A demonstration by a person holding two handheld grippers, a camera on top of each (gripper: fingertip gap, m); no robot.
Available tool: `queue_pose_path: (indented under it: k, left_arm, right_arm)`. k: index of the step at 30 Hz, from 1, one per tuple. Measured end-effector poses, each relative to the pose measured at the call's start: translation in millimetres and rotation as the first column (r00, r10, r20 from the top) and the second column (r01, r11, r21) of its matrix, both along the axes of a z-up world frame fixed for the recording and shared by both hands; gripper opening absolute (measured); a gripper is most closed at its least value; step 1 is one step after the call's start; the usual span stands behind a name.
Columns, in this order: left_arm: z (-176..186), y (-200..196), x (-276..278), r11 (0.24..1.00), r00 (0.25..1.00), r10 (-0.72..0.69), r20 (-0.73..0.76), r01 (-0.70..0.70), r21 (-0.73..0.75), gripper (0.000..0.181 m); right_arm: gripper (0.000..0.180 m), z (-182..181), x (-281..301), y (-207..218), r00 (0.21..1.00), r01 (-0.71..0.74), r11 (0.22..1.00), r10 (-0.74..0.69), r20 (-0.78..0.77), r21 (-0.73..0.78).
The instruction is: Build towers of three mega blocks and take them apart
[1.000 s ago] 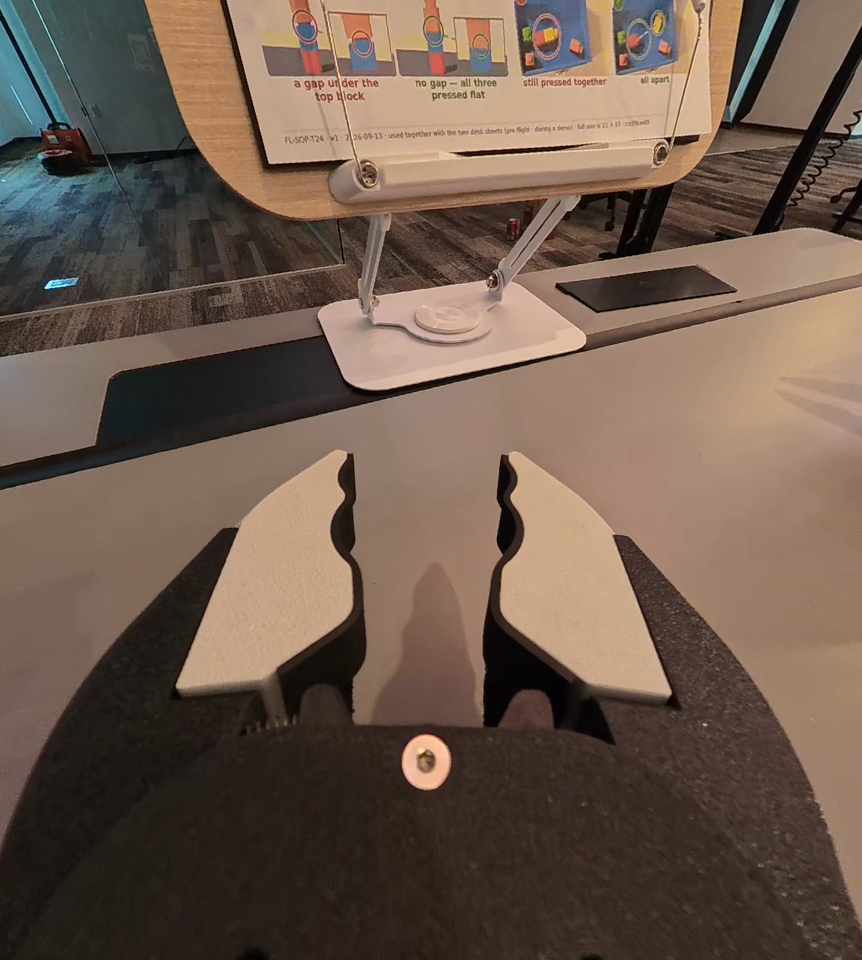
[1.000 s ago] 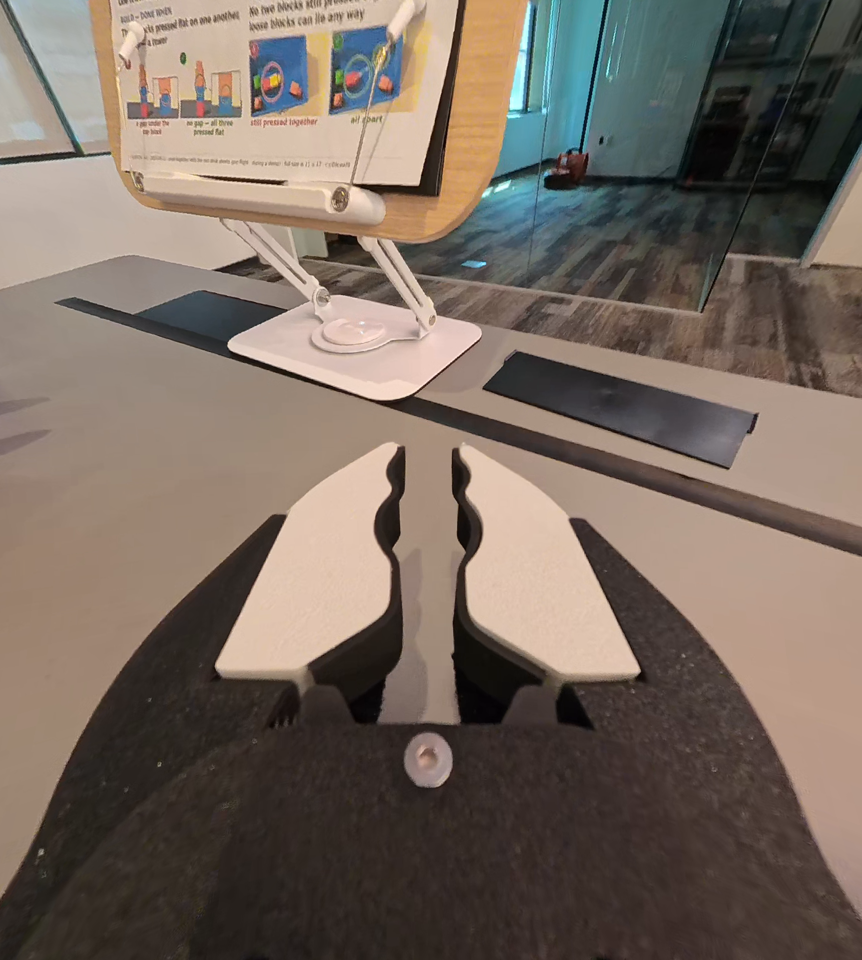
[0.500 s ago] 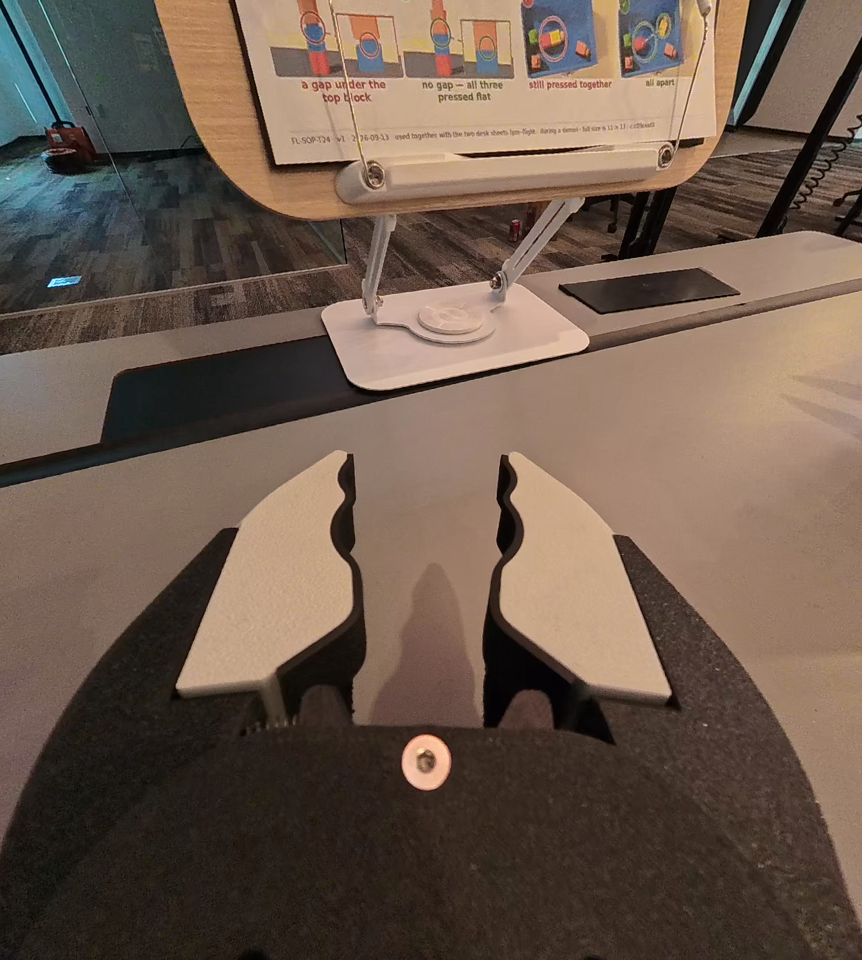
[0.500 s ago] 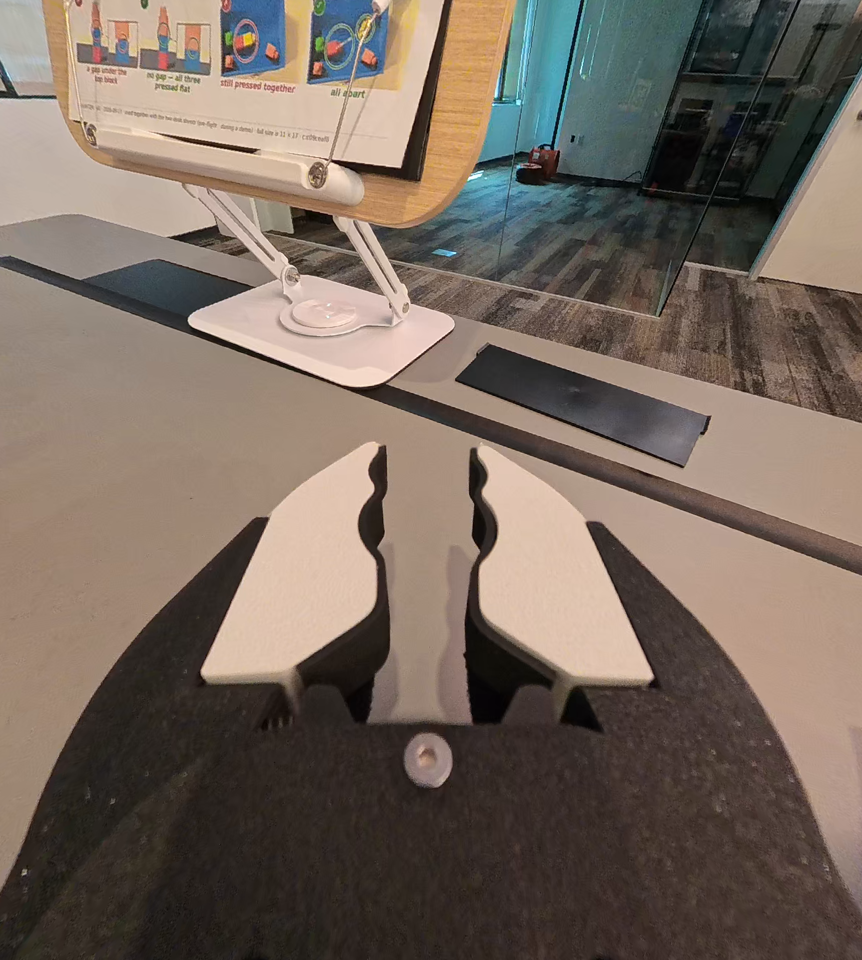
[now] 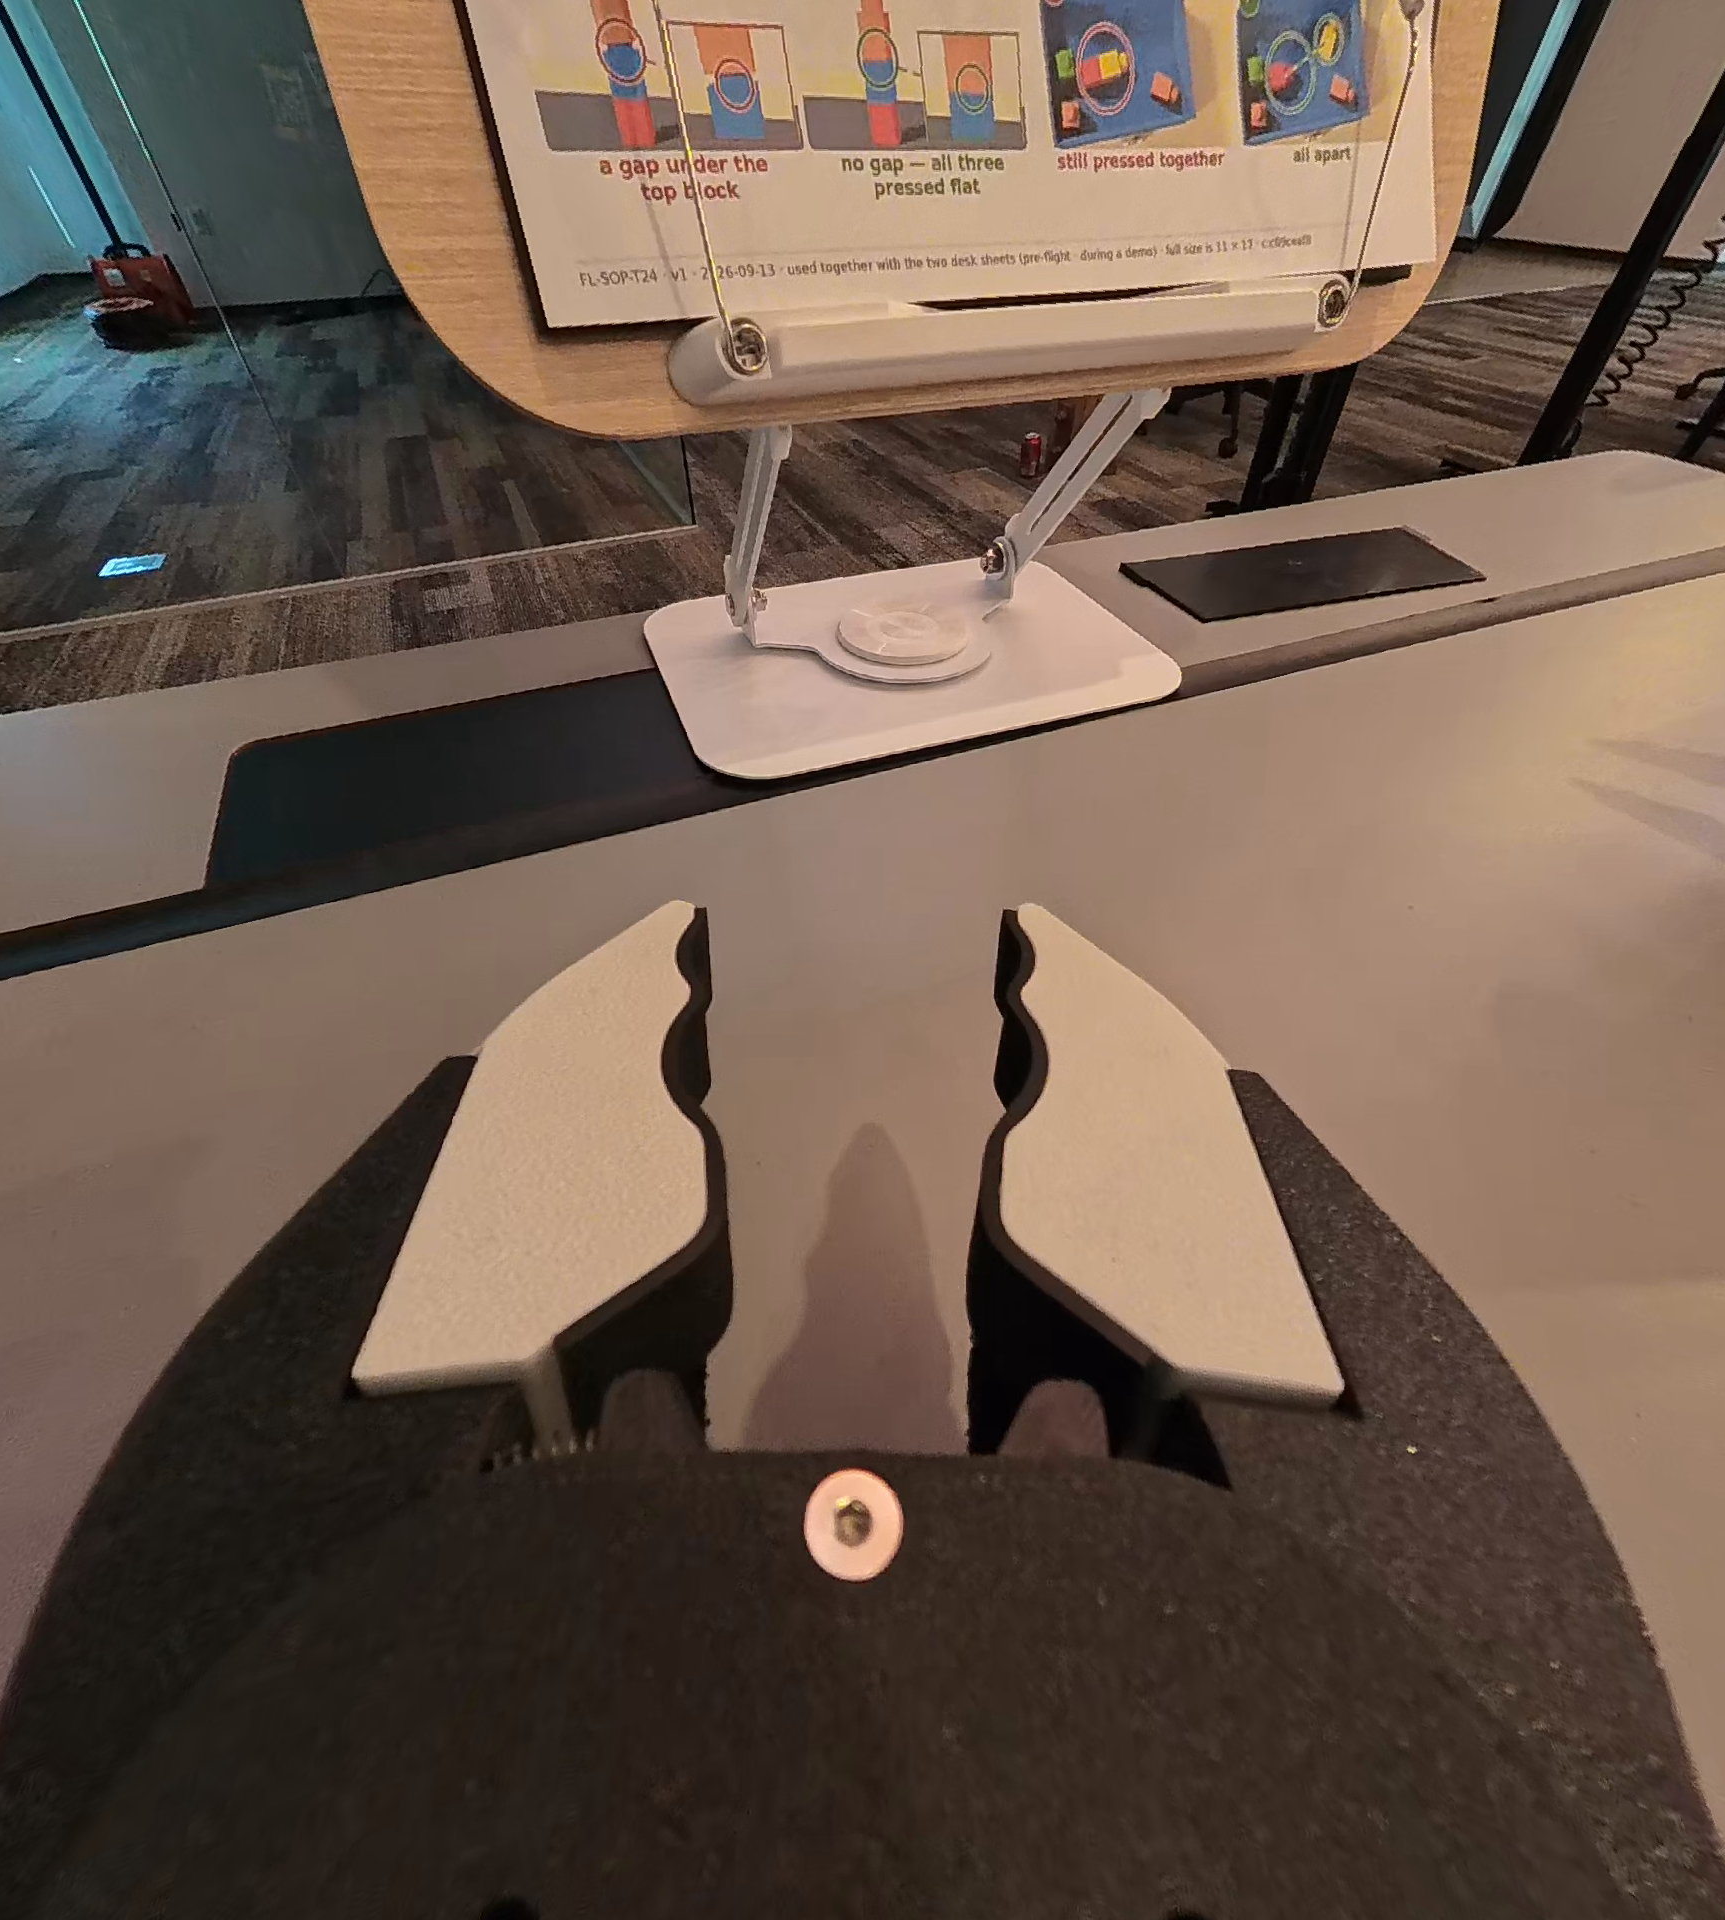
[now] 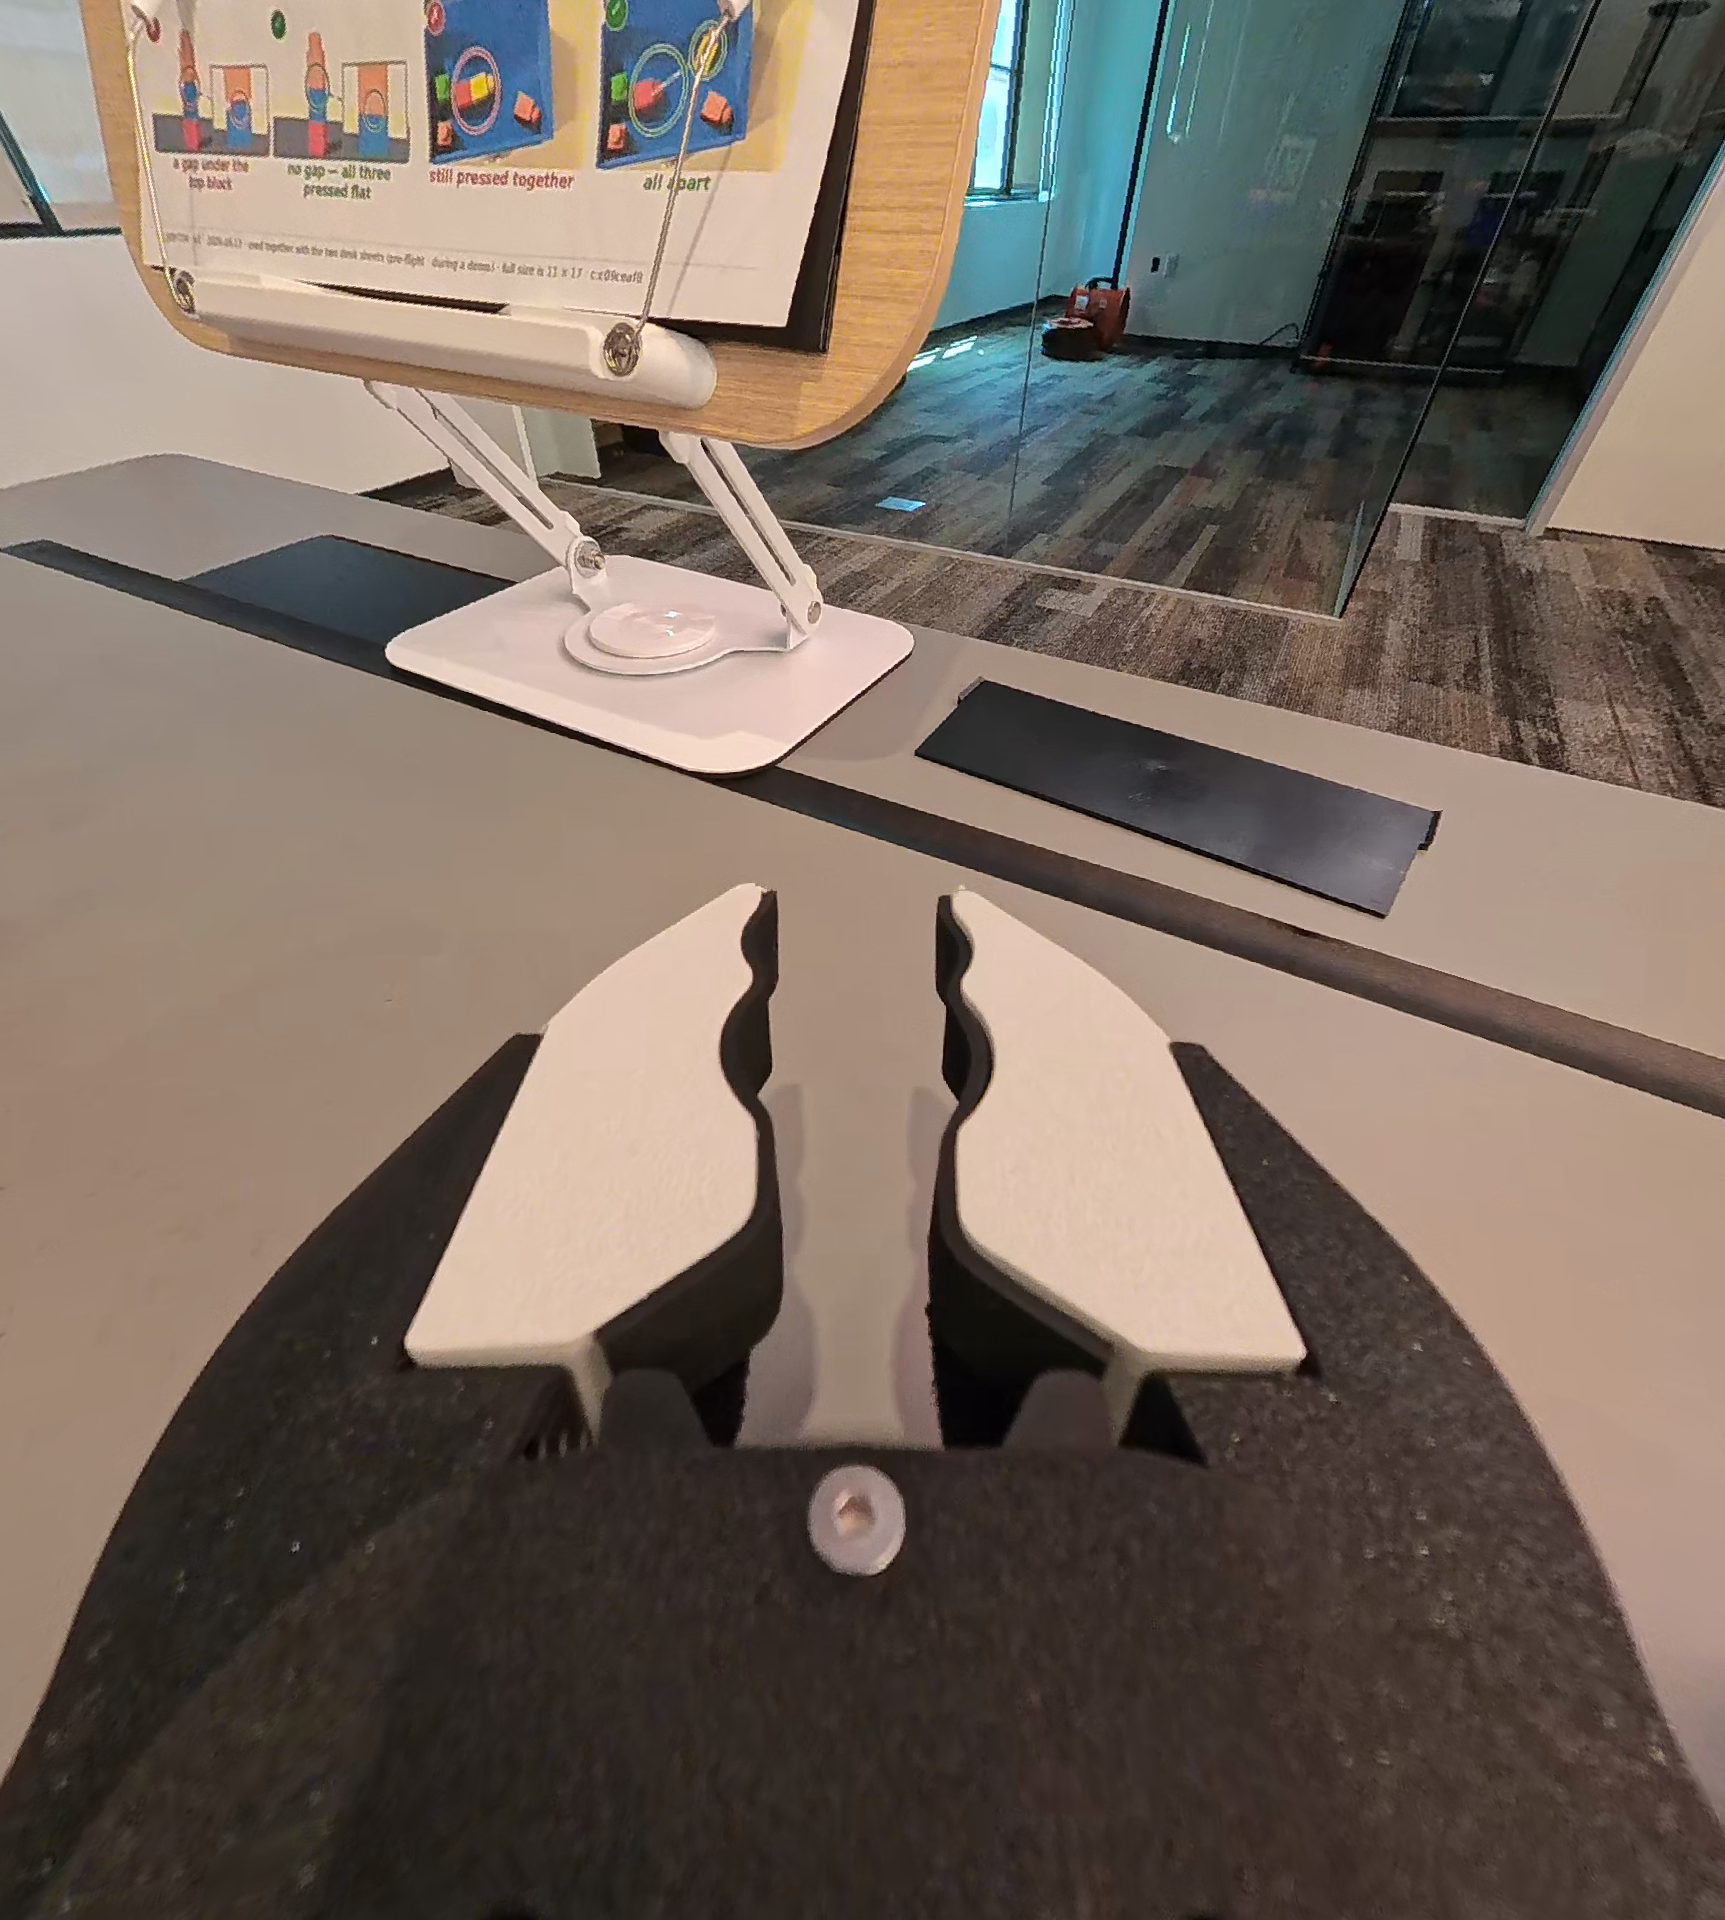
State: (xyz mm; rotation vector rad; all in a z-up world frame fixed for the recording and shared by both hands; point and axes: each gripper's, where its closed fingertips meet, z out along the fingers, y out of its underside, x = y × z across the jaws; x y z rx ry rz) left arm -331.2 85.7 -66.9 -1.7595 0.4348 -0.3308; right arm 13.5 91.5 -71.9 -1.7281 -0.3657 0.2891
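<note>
Two empty grippers, left gripper (image 5: 853,914) wider; right gripper (image 6: 856,899); one stand (image 5: 915,675).

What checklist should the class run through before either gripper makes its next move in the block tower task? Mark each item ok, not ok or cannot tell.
1. Left gripper open and empty: ok.
2. Right gripper empty, jaws parted by a narrower gap: ok.
3. Mega blocks in view to pick from: not ok, neither wrist view shows any.
4. Grey table bare ahead of both grippers: ok.
5. Document stand well beyond the fingertips: ok.
6. Where the blocks lie: cannot tell.
</note>
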Motion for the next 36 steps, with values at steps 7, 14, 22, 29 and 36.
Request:
queue_pose_path:
  k: [7,14,22,29,36]
  left_arm:
    - [1.5,-0.1,-0.6,1.0,1.0,0.0,0.007,0.0,0.004,0.053]
    - [0.9,0.3,-0.9,1.0,1.0,0.001,0.005,-0.001,0.0,0.053]
    - [0.7,0.5,-1.4,1.0,1.0,0.003,0.006,-0.003,-0.002,0.053]
    - [0.6,0.6,-1.3,1.0,1.0,0.004,0.006,-0.003,-0.002,0.053]
    - [0.4,0.6,-1.4,1.0,1.0,0.004,0.005,-0.004,-0.004,0.053]
  right_arm:
    - [0.025,-2.7,-3.0,0.0,1.0,-0.015,1.0,0.015,0.01,-0.012]
    - [0.024,-3.8,-4.4,0.1,1.0,-0.023,1.0,0.023,0.014,-0.015]
    - [0.022,-4.2,-4.9,0.2,1.0,-0.028,0.999,0.028,0.013,-0.017]
    - [0.022,-3.8,-4.4,0.3,1.0,-0.026,1.0,0.026,0.01,-0.015]
    - [0.021,-2.4,-5.6,-0.4,0.999,-0.034,0.999,0.034,0.002,-0.013]
